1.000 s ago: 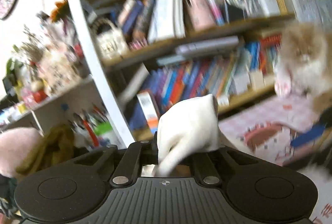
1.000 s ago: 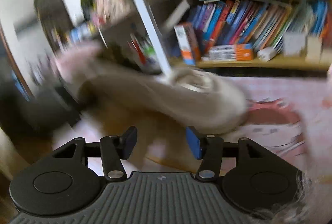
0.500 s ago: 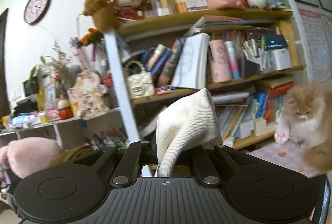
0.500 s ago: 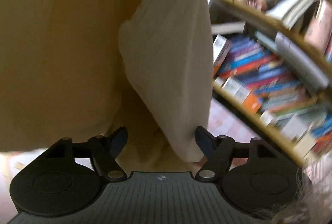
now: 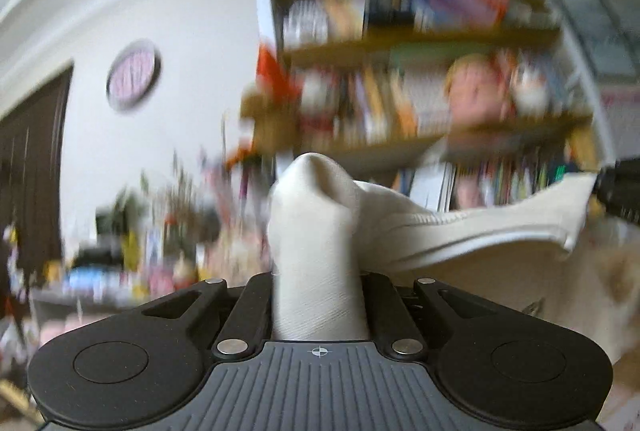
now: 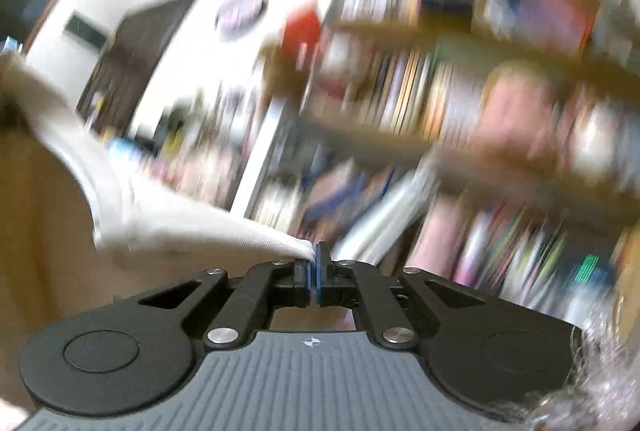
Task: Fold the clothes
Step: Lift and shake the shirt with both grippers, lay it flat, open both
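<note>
A cream knit garment (image 5: 316, 223) bunches up between the pads of my left gripper (image 5: 318, 271), which is shut on it. From there a ribbed edge stretches right to a dark shape at the frame edge, my right gripper (image 5: 620, 191). In the right wrist view the garment (image 6: 180, 231) comes in from the left and narrows to a point at my right gripper (image 6: 315, 263). That gripper's blue pads are pressed together on this corner. More cream cloth hangs at the far left. Both views are motion-blurred.
A tall bookshelf (image 5: 400, 43) packed with books and toys fills the background, also in the right wrist view (image 6: 460, 91). A round wall clock (image 5: 134, 75) hangs on the white wall, with a dark door (image 5: 28, 171) to its left. Cluttered low shelves (image 5: 120, 271) stand below.
Both grippers have risen, and their views now show higher shelves and wall. The right gripper's jaws, apart around the cloth before, have shut on a corner. The garment now spans both grippers.
</note>
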The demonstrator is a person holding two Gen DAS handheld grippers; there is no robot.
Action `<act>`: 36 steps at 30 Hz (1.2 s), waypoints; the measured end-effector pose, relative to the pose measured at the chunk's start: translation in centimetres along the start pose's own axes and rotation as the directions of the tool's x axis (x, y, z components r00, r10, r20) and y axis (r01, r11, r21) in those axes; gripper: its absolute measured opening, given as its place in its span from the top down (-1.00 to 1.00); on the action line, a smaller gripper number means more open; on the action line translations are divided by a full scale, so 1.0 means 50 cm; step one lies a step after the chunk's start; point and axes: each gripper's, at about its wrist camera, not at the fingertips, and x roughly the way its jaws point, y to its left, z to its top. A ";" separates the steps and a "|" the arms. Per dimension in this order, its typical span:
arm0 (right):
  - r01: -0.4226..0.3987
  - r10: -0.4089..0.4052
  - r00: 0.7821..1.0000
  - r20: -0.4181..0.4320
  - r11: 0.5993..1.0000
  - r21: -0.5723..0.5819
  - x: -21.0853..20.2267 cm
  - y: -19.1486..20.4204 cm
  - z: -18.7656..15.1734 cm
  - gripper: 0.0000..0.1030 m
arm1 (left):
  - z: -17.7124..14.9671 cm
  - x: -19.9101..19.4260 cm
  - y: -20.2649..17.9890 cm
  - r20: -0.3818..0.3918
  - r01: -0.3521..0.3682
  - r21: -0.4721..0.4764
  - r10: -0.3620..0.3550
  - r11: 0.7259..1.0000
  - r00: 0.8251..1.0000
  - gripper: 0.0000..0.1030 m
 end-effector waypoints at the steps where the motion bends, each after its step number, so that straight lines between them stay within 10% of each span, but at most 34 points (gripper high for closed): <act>1: 0.025 -0.024 0.998 0.064 0.999 -0.021 -0.022 -0.010 0.040 0.96 | 0.022 -0.014 0.007 0.065 0.012 -0.008 -0.012 1.000 0.998 0.82; 7: 0.232 -0.151 0.903 0.402 0.959 -0.162 -0.151 -0.027 0.216 0.95 | 0.131 -0.077 0.046 0.382 0.103 -0.022 -0.087 0.994 0.920 0.80; 13: 0.409 -0.219 0.788 0.575 0.885 -0.222 -0.212 -0.031 0.325 0.95 | 0.183 -0.068 0.065 0.510 0.202 -0.048 -0.150 0.978 0.847 0.78; 16: 0.406 -0.238 0.826 0.511 0.880 -0.247 -0.174 -0.053 0.334 0.95 | 0.158 -0.011 0.061 0.412 0.240 -0.075 -0.189 0.968 0.892 0.78; 19: 0.315 -0.236 0.923 0.303 0.917 -0.246 -0.103 -0.071 0.285 0.95 | 0.077 0.090 0.049 0.183 0.272 -0.134 -0.246 0.953 0.952 0.73; 21: 0.233 -0.218 0.972 0.084 0.940 -0.250 -0.033 -0.076 0.206 0.95 | -0.027 0.189 0.035 -0.055 0.286 -0.221 -0.304 0.933 0.951 0.73; 24: 0.057 -0.109 0.940 -0.323 0.984 -0.166 0.095 -0.068 0.008 0.95 | -0.240 0.323 -0.011 -0.433 0.235 -0.279 -0.340 0.931 0.834 0.77; 27: -0.039 0.008 0.790 -0.613 0.999 -0.036 0.190 -0.041 -0.232 0.95 | -0.413 0.410 -0.081 -0.640 0.253 -0.190 -0.315 0.949 0.701 0.77; 30: -0.076 0.012 0.669 -0.743 0.996 -0.052 0.257 -0.006 -0.389 0.96 | -0.519 0.496 -0.121 -0.745 0.254 -0.173 -0.295 0.952 0.598 0.78; 33: -0.075 -0.032 0.626 -0.779 0.992 -0.101 0.320 0.026 -0.474 0.96 | -0.572 0.576 -0.126 -0.803 0.244 -0.183 -0.288 0.952 0.522 0.59; 36: -0.076 -0.089 0.595 -0.799 0.983 -0.166 0.403 0.020 -0.527 0.96 | -0.586 0.598 -0.121 -0.851 0.220 -0.220 -0.298 0.950 0.432 -0.36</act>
